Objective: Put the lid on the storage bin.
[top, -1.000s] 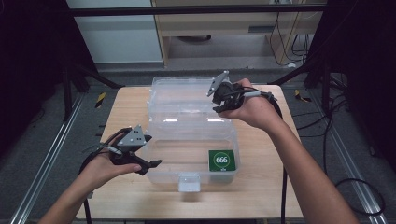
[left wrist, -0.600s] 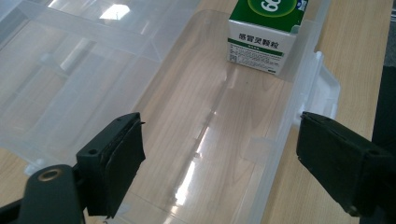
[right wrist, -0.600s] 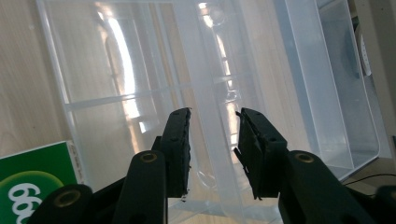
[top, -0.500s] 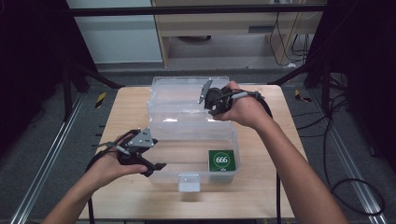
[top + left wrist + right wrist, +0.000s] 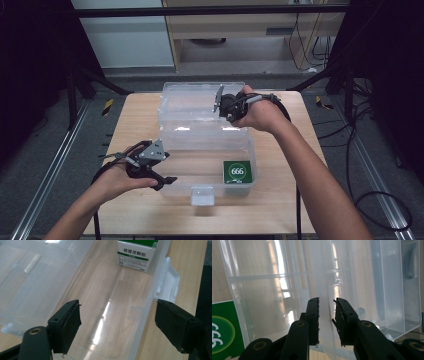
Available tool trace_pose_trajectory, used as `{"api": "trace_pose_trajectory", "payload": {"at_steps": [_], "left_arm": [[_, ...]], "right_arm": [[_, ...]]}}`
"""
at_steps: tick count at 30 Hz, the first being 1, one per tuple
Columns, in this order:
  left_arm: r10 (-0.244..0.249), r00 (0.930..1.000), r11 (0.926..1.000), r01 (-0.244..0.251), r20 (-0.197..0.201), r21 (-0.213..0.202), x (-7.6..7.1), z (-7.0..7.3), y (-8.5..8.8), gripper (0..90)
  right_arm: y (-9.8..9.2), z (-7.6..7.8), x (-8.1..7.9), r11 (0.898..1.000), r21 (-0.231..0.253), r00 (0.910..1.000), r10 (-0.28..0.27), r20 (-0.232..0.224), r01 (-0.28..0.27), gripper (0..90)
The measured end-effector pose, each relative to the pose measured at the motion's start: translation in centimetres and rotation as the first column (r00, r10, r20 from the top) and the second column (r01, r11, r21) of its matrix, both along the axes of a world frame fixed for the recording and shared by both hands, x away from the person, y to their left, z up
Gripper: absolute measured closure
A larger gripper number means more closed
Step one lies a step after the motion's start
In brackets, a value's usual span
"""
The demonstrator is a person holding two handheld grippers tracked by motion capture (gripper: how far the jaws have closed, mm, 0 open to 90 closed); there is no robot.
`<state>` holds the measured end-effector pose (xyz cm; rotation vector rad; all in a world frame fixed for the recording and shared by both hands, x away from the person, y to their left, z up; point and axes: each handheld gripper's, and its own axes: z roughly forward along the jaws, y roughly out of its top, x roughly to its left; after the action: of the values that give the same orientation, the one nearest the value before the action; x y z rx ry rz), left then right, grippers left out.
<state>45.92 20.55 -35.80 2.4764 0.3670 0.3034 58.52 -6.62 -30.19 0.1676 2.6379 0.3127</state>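
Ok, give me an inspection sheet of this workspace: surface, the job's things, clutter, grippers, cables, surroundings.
Surface: wooden table, bare around the box.
Job's things: clear plastic box open, its lid raised at the far side; a green carton stands in the box's near right corner; latch at the front edge.
Clutter: nothing seen on the table.
Grippers: left gripper open over the box's near left corner, holding nothing; right gripper astride the lid's edge, its jaws have just been closing, slim gaps to the plastic remain.
Cables: a black one trails from each gripper; more lie on the floor at right.
Surroundings: dark frame posts, pale cabinet behind.
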Motion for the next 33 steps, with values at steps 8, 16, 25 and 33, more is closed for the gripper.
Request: {"api": "trace_pose_trajectory", "payload": {"at_steps": [8,16,25,33], "left_arm": [[-0.039,0.9992,0.9978,0.039,-0.006,0.053,-0.4,0.0,-0.3,23.8],[-0.088,0.9956,0.9866,0.092,-0.033,0.135,-0.9,-0.9,-0.8,23.5],[-0.110,0.9915,0.9661,0.123,-0.070,0.227,-1.0,-2.2,-1.7,35.0],[-0.116,0.9871,0.9601,0.140,-0.110,0.242,-0.8,-3.4,-2.1,52.8]], "right_arm": [[0.3,-0.2,-0.2,0.999,-0.038,0.9998,0.022,0.005,-0.022,78.2],[0.3,-0.2,-0.2,0.998,-0.044,0.9992,0.040,0.006,-0.039,79.4],[0.1,-0.3,-0.3,0.998,-0.036,0.9990,0.042,0.019,-0.041,79.9],[0.3,-0.3,-0.3,0.998,-0.043,0.9990,0.040,0.019,-0.040,79.9]]}}
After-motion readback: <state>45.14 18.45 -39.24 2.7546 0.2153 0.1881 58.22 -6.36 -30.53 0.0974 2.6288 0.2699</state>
